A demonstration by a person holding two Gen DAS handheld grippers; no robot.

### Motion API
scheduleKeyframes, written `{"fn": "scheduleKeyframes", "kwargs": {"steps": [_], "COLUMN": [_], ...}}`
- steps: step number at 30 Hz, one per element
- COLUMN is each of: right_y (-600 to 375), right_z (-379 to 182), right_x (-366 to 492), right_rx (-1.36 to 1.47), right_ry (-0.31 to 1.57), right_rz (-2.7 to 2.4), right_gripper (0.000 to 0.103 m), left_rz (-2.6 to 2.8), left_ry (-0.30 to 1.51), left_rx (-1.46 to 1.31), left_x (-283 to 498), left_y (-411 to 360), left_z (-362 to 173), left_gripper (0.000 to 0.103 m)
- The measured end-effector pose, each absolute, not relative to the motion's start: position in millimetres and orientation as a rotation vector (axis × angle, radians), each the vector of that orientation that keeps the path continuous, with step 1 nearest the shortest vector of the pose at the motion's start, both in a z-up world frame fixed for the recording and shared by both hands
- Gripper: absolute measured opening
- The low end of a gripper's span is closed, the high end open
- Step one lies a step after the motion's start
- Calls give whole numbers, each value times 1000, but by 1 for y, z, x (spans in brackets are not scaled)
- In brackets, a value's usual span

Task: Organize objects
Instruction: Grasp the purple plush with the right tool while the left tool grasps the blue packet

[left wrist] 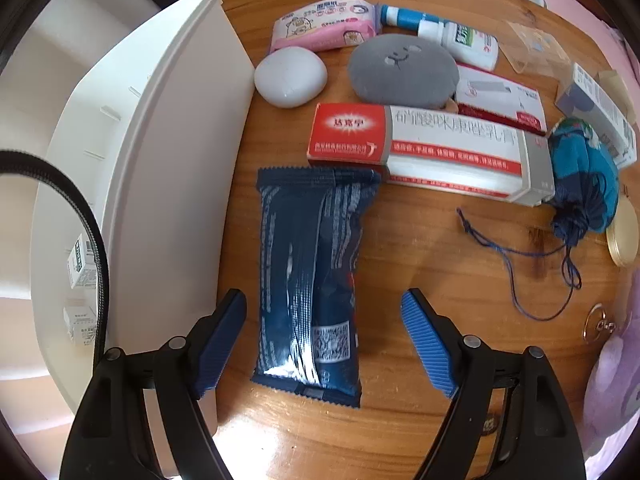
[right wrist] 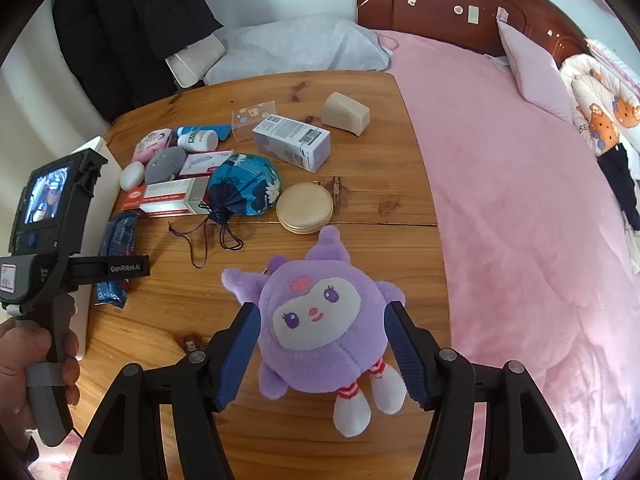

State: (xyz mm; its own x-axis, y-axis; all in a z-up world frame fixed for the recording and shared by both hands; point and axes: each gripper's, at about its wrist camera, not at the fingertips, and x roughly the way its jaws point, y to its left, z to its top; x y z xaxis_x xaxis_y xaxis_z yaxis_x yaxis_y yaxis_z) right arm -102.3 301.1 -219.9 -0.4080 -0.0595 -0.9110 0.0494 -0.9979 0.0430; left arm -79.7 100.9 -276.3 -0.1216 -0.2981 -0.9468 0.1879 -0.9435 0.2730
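A dark blue foil packet (left wrist: 312,272) lies lengthwise on the wooden table (left wrist: 420,420). My left gripper (left wrist: 324,296) hangs over it, pointing steeply down, jaws wide open. Its fingers straddle the packet with clear gaps on both sides. A round purple plush toy (right wrist: 320,320) lies face up near the table's front edge. My right gripper (right wrist: 322,306) is over it, half open. Its blue pads (right wrist: 240,356) flank the toy's sides, and the toy looks unsqueezed. In the right wrist view a hand (right wrist: 24,360) holds the left gripper's handle at the left.
A white bin (left wrist: 168,160) with small boxes inside stands left of the packet. Beyond lie a red-and-white box (left wrist: 420,148), grey plush (left wrist: 404,70), white pebble-shaped case (left wrist: 290,76), pink wipes (left wrist: 324,24), blue drawstring pouch (right wrist: 244,188), and gold round tin (right wrist: 305,207). A pink bed (right wrist: 520,220) borders the table.
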Motion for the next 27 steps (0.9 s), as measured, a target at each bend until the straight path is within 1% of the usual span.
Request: {"fn": "scheduleKeyframes", "kwargs": {"steps": [7, 13, 16, 23, 24, 26, 27], "right_y": [302, 300, 300, 295, 294, 293, 292], "right_z": [-226, -230, -233, -242, -242, -246, -249], "right_x": [-108, -112, -115, -119, -120, -122, -124], "right_rx": [1695, 1713, 1722, 1718, 1716, 1722, 1731], "right_ry": [-23, 37, 55, 91, 92, 78, 66], "right_rz": [-2582, -2603, -2606, -2592, -2590, -2568, -2552], "right_gripper": [65, 65, 65, 65, 66, 73, 75], "left_rz": [-2122, -2087, -2070, -2082, -2085, -2099, -2107], "left_ry": [-23, 219, 295, 297, 296, 284, 277], "left_rx": [1854, 1906, 1919, 1918, 1917, 1917, 1918], "left_x": [-83, -85, -85, -85, -84, -82, -81], "left_y": [100, 89, 85, 90, 91, 93, 95], "left_z": [-277, -282, -284, -284, -284, -282, -281], "left_gripper": [83, 83, 83, 83, 81, 76, 70]}}
